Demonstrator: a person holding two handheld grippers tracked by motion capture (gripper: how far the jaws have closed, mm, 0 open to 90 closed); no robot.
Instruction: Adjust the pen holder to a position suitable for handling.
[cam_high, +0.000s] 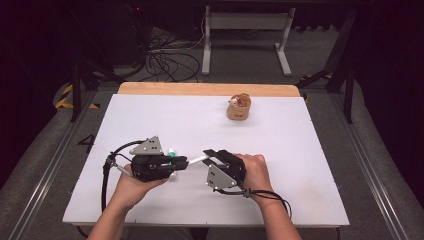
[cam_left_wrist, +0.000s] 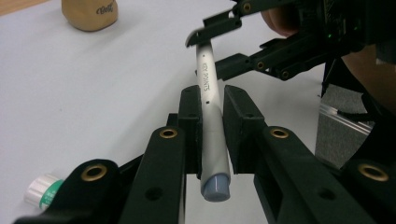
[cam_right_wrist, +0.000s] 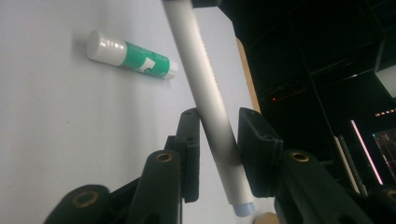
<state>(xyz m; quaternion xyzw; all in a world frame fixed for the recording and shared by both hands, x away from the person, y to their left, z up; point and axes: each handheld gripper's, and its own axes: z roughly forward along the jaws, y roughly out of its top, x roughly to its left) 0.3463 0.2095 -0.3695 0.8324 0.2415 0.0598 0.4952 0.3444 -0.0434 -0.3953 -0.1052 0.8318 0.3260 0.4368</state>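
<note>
Observed at the near centre of the white table (cam_high: 150, 115): both hand-held grippers meet over a single silver-grey pen (cam_left_wrist: 211, 116), held clear of the table surface.

Left gripper (cam_high: 181, 162): jaws closed on the pen barrel, clamping it from both sides. In the left gripper view the pen runs up between the pads, its bluish end cap nearest the camera and the lettered barrel extending away toward the other tool.

Right gripper (cam_high: 210, 154): reaches in from the right. In the right gripper view the pen (cam_right_wrist: 210, 112) passes between its jaws, touching the left pad, with a narrow gap visible at the right pad; whether it is fully clamped cannot be told. In the left gripper view the right gripper (cam_left_wrist: 210, 49) has its jaw tips either side of the pen's far end.

A green and white glue stick (cam_right_wrist: 130, 55) lies flat on the table just beside the left gripper, on its far side.

A small tan pouch (cam_high: 239, 107) stands upright at the far right of centre, well apart from the grippers, with items inside too small to identify
</note>
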